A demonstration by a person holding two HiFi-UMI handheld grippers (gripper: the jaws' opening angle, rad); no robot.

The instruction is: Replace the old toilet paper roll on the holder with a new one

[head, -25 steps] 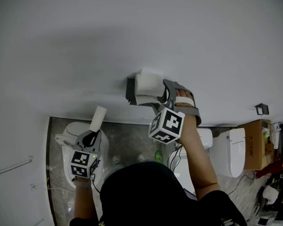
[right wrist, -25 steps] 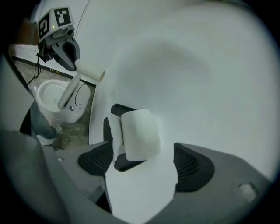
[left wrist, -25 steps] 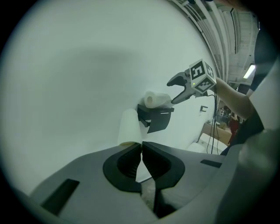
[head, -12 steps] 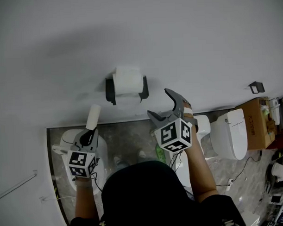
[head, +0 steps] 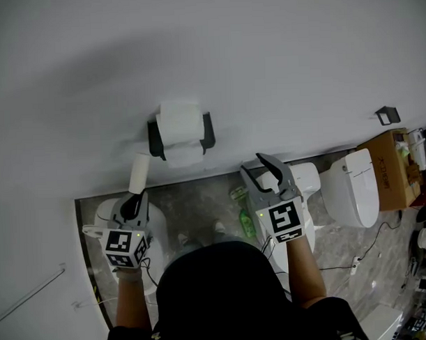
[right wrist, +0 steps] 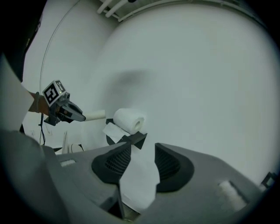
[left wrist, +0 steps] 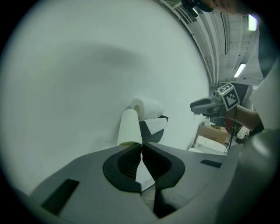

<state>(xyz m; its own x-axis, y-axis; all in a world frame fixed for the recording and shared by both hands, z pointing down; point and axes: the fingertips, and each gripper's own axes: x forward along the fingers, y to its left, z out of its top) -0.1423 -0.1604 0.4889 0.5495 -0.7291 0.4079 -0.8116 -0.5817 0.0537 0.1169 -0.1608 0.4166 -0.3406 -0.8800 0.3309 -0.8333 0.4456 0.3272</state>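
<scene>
One full toilet paper roll (head: 180, 124) lies crosswise on the holder (head: 153, 138); the left gripper (head: 135, 198), clamping the cardboard tube (head: 140, 174), is nearer than the empty, closing right gripper (head: 256, 164).

"Where are your cameras?"
"My head camera looks steeply down over my left gripper (head: 135, 198) and right gripper (head: 253, 163). Each gripper's camera looks along its jaws toward the far wall (head: 265, 59)."
"What's shared?"
"All three see the toilet paper holder (head: 153, 136); each gripper camera sees the other gripper."

Bathroom: several toilets (head: 350, 190), wall-mounted paper holder (head: 154, 138).
</scene>
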